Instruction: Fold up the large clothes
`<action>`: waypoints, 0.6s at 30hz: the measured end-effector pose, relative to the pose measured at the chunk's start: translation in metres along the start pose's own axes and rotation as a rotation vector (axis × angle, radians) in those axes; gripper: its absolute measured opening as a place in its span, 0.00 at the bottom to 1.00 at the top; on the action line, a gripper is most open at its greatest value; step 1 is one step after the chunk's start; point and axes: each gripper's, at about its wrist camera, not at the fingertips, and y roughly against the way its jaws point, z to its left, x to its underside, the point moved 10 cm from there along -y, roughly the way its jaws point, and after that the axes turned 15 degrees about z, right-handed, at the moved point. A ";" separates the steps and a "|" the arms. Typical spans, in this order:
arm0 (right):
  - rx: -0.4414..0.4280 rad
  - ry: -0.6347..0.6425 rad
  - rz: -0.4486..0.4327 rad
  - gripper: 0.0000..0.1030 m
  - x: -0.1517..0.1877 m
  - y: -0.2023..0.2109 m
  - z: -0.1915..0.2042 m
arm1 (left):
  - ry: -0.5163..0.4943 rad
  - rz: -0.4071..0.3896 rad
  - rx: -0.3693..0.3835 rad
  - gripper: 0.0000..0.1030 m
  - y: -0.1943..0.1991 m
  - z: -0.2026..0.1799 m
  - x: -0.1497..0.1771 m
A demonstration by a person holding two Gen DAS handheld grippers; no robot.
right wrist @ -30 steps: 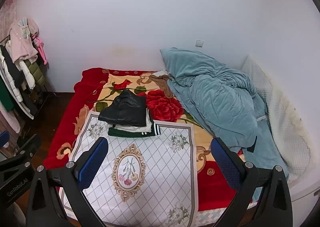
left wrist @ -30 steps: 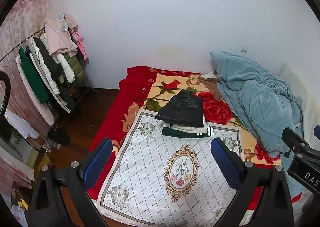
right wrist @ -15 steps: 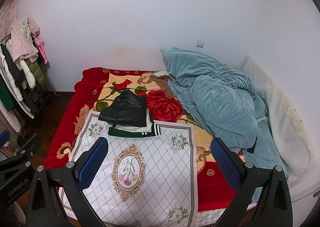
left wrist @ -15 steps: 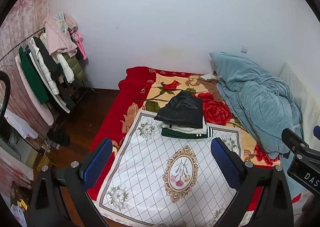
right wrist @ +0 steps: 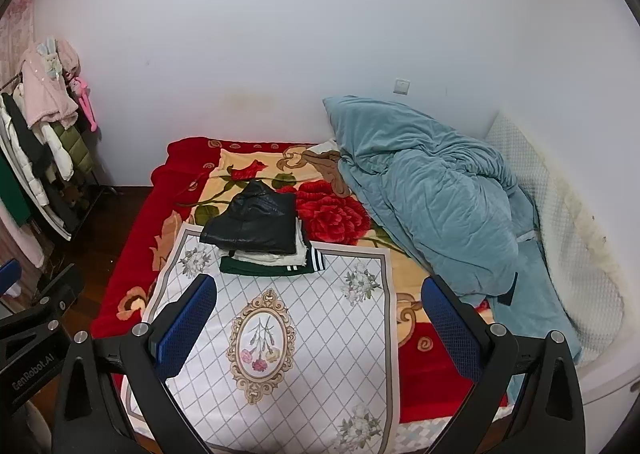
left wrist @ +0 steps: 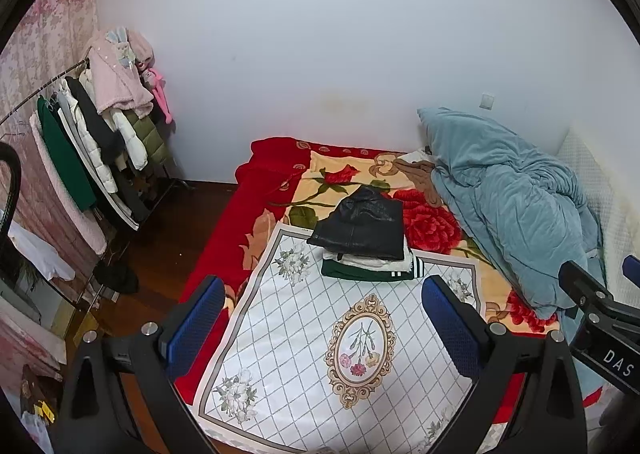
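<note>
A stack of folded clothes lies on the bed at the far edge of a white checked cloth (left wrist: 304, 334): a black leather garment (left wrist: 360, 225) on top, a white one under it, a dark green one with white stripes (left wrist: 368, 272) at the bottom. The stack also shows in the right wrist view (right wrist: 256, 225). My left gripper (left wrist: 322, 326) is open and empty, held above the near part of the cloth. My right gripper (right wrist: 320, 326) is open and empty, beside it to the right.
A rumpled blue quilt (right wrist: 432, 197) fills the bed's right side over a red rose blanket (right wrist: 332, 213). A clothes rack (left wrist: 92, 141) with hanging coats stands on the left by the wooden floor (left wrist: 160, 238). A white wall is behind.
Both views have shifted only slightly; nothing on the bed has moved and both grippers stay open.
</note>
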 end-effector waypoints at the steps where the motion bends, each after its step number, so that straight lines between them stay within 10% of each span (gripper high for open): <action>1: 0.000 0.001 0.001 1.00 -0.001 -0.001 0.000 | 0.000 0.000 0.002 0.97 0.000 0.000 0.000; 18: -0.005 -0.005 0.009 1.00 0.011 0.002 -0.001 | -0.002 -0.001 0.010 0.97 0.002 0.000 -0.004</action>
